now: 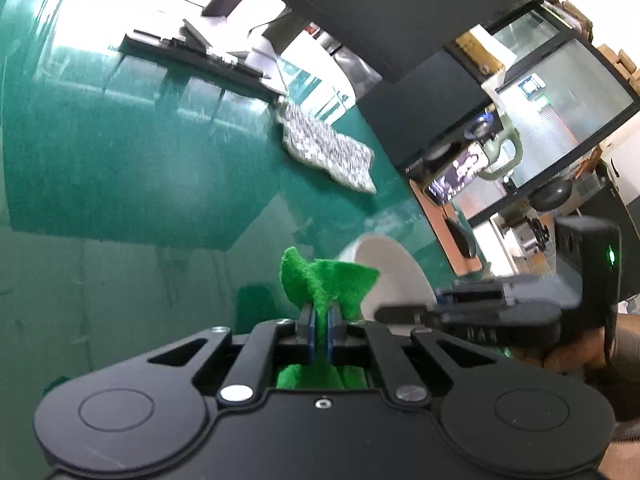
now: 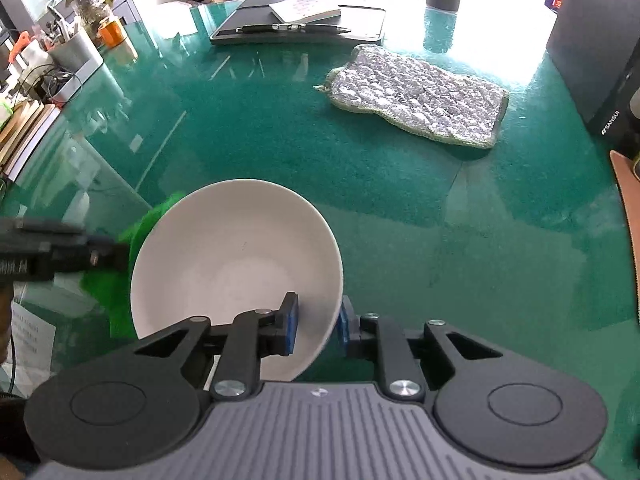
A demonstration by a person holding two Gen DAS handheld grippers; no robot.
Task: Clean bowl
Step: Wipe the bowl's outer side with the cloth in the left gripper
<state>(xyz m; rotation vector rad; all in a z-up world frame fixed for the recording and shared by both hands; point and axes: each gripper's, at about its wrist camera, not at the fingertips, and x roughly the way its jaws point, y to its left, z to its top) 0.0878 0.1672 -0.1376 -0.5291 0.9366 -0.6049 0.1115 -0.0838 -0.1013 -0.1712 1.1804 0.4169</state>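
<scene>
My right gripper [image 2: 318,326] is shut on the rim of a white bowl [image 2: 236,264], one pad inside and one outside, holding it tilted above the green glass table [image 2: 400,208]. My left gripper [image 1: 320,326] is shut on a green cloth [image 1: 332,280]. The cloth sits just left of the bowl [image 1: 394,276] in the left wrist view. In the right wrist view the cloth [image 2: 112,288] shows behind the bowl's left edge, with the left gripper's body [image 2: 52,256] beside it.
A grey quilted mat [image 2: 420,96] lies on the table at the back right. A black tray with a pen and notepad [image 2: 296,24] is at the back. A desk organiser and a plant [image 2: 76,40] stand far left. A black box [image 2: 600,56] stands at right.
</scene>
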